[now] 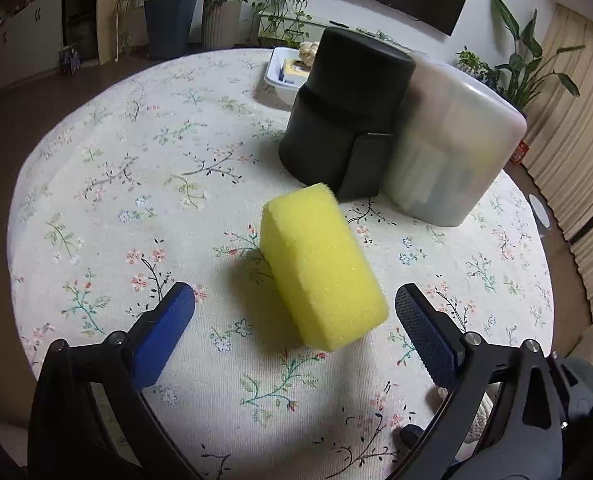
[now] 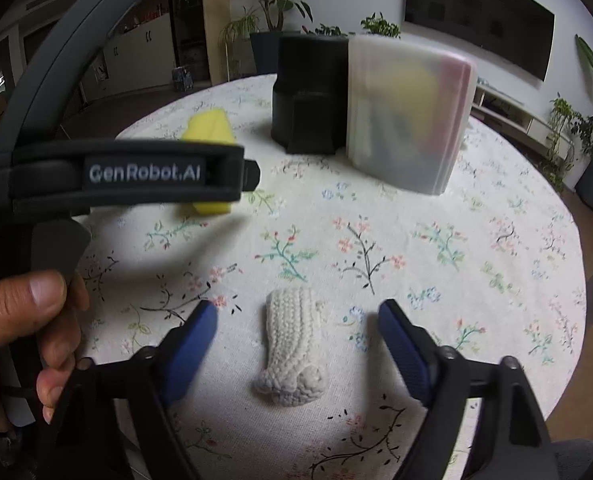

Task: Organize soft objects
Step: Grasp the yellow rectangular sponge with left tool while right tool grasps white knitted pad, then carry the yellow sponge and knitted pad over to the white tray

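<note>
Yellow sponge (image 1: 320, 268) on counter (image 1: 136, 160) between spread jaws of left tool (image 1: 295, 300), untouched; knit piece (image 2: 290, 346) likewise inside open right tool (image 2: 297, 314); centre each before squeezing gently; black holder (image 1: 344, 112), frosted bin (image 1: 452, 148) beyond.

The black container (image 1: 344, 108) and frosted box (image 1: 452, 148) are blocking your path beyond the sponge (image 1: 320, 264); bare tablecloth (image 1: 136, 184) is lying open leftward.
</note>
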